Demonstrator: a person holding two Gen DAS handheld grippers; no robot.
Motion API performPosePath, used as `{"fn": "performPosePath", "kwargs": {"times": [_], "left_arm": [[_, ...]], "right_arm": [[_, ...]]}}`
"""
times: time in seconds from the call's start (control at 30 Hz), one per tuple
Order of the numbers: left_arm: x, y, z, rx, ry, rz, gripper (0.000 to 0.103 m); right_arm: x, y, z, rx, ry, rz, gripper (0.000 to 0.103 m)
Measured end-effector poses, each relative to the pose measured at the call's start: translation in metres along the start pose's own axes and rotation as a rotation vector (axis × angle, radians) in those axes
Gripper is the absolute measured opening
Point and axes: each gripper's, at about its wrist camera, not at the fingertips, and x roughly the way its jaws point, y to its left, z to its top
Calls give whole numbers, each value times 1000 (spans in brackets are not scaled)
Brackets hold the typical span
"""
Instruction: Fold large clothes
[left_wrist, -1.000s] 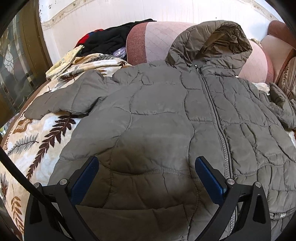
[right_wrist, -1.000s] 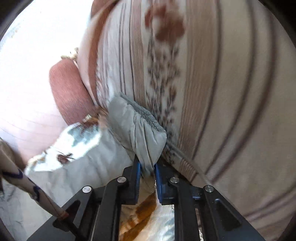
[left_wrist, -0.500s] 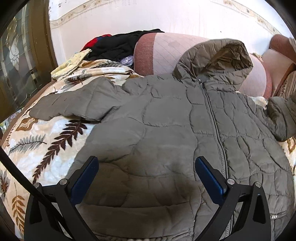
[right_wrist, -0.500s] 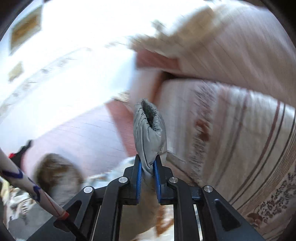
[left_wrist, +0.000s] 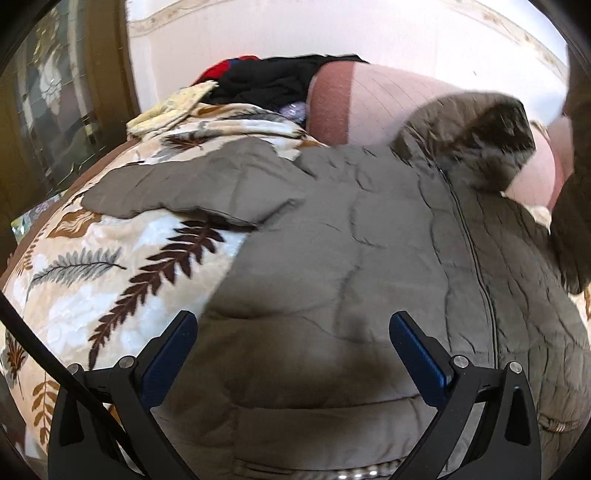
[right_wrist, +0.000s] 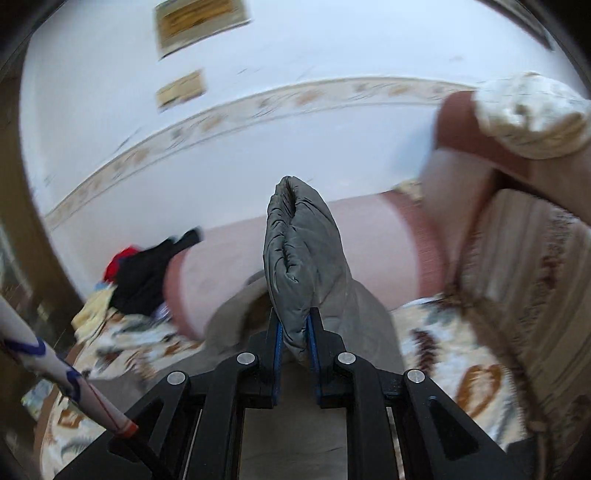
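Item: one large grey-brown quilted jacket (left_wrist: 332, 258) with hood (left_wrist: 476, 144), lying front-up and zipped on a bed under a leaf-print blanket (left_wrist: 110, 266), its hood toward the pink headboard (left_wrist: 373, 103). Change noted: a second ago we had the right gripper (right_wrist: 295, 332) low beside a striped cushion with the cuff (right_wrist: 299, 251) of the jacket's sleeve pinched; now we see that cuff lifted well clear of the bed, standing up against the white wall and headboard, with the gripper swung round to face across the jacket. Its jaws are together, clamped on the cuff. In the left view the raised sleeve (left_wrist: 576, 221) now hangs as a dark blurred mass at the right edge, where earlier it lay beside the body. The left gripper (left_wrist: 291, 350) has drifted slightly; its jaws stand wide apart over the lower front panel, gripping nothing. We judge this to be the opening of the first fold, the sleeve being carried inward over the chest; the other sleeve (left_wrist: 192, 188) lies flat and unfolded on the blanket. Also present: a heap of dark and red clothes (left_wrist: 273, 77) by the headboard. Writing: two framed notices (right_wrist: 184, 37) on the wall, too blurred to read; no brand or label legible on the jacket.
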Motion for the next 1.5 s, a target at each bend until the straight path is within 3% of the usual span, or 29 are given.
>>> {"fn": "performPosePath", "kwargs": {"times": [0.3,0.6,0.77,0.93,1.03,1.17,1.27,1.4,1.5], "left_arm": [[3,28,6,-67,8,11,103],[10,25,10,-68,19,11,103],[15,18,11,-58,21,9,103],[17,13,13,-54,15,2,103],[20,11,17,-53,14,3,103],[28,8,20,-61,27,3,103],[35,5,21,-55,43,5,103],[50,-5,15,-13,97,24,103],[59,-8,12,4,129,38,103]], "right_arm": [[82,83,-88,-70,192,128,13],[158,126,-186,-133,390,159,14],[158,136,-203,-193,448,232,32],[133,114,-187,-193,383,299,37],[132,77,-172,-154,338,218,38],[149,10,-165,-127,319,-59,38],[166,-36,-172,-95,354,-183,38],[192,-75,-198,-36,449,-229,38],[203,-85,-212,-32,452,-208,40]]}}
